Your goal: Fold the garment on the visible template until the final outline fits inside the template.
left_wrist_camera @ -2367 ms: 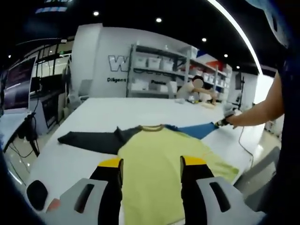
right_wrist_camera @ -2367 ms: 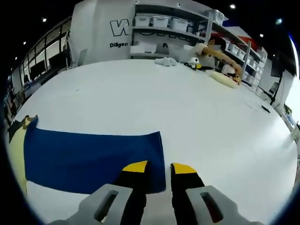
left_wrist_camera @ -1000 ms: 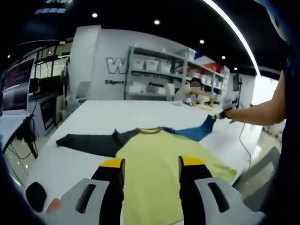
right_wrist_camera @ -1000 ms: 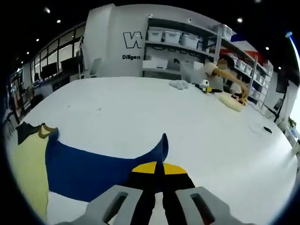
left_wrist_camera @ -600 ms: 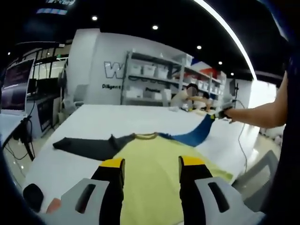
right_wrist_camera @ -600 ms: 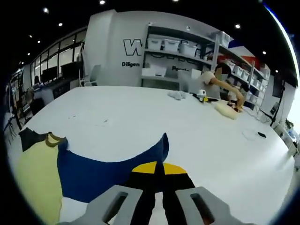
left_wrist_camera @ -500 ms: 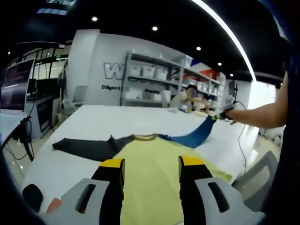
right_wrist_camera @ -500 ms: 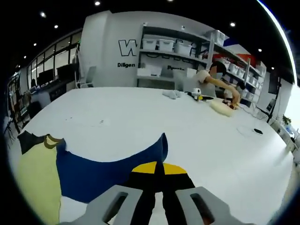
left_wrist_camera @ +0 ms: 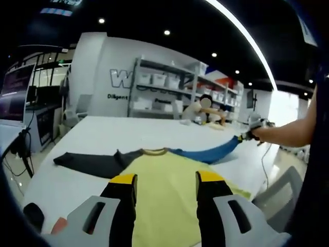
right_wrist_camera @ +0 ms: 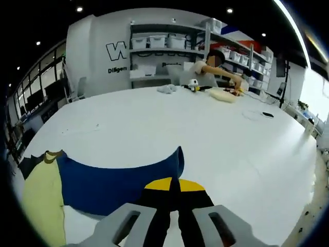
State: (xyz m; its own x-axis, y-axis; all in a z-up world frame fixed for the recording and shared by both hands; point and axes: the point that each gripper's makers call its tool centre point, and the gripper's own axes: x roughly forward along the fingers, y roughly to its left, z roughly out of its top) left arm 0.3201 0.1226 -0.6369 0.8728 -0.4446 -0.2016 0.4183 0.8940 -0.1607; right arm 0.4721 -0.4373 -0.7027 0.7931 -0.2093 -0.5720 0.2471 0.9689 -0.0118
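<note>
On the white table (right_wrist_camera: 231, 139), the right hand-held gripper (right_wrist_camera: 170, 183) pinches the blue sleeve (right_wrist_camera: 118, 182); the left hand-held gripper (left_wrist_camera: 162, 178) hovers spread, seemingly above the yellow shirt (left_wrist_camera: 164, 177).

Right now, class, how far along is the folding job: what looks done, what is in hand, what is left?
Done: the shirt lies spread on the white table. In hand: the right gripper is shut on the blue sleeve, lifting its cuff. The left gripper hovers open over the yellow body. Left: the dark sleeve lies unfolded, and the body is not yet folded. I cannot make out a template.
</note>
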